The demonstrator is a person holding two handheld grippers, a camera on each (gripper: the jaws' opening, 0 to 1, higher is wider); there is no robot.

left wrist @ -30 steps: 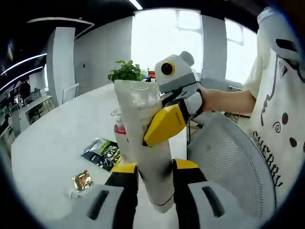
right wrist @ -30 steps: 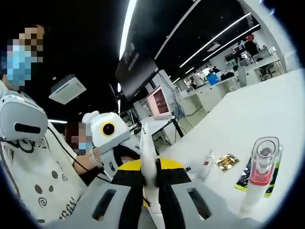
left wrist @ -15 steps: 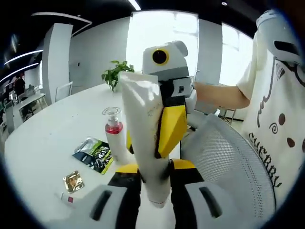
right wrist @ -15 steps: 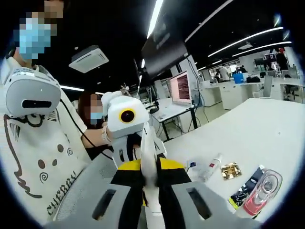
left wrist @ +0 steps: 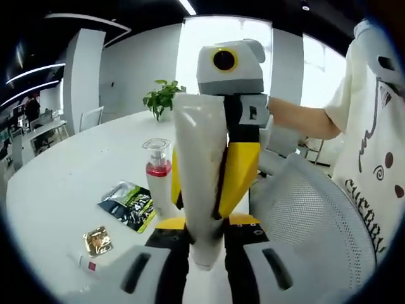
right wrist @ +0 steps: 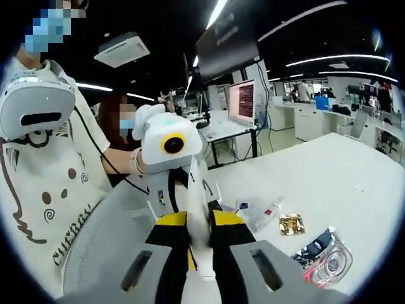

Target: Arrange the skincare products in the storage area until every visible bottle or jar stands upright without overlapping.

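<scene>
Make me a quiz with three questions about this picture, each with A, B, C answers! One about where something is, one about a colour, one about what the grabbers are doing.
1. Where does the gold packet lie?
A. on the white table
B. on the mesh chair
C. inside a drawer

2. What colour is the band on the pump bottle?
A. blue
B. red
C. purple

3. What is happening with the white tube?
A. it lies flat on the table
B. one gripper holds it alone
C. both grippers pinch it

Answers:
1 A: the gold packet rests on the white table, next to a dark green sachet.
2 B: the pump bottle has a red band under its clear cap.
3 C: the white tube sits between the jaws of the left gripper, and the right gripper clamps its thin edge too.
</scene>
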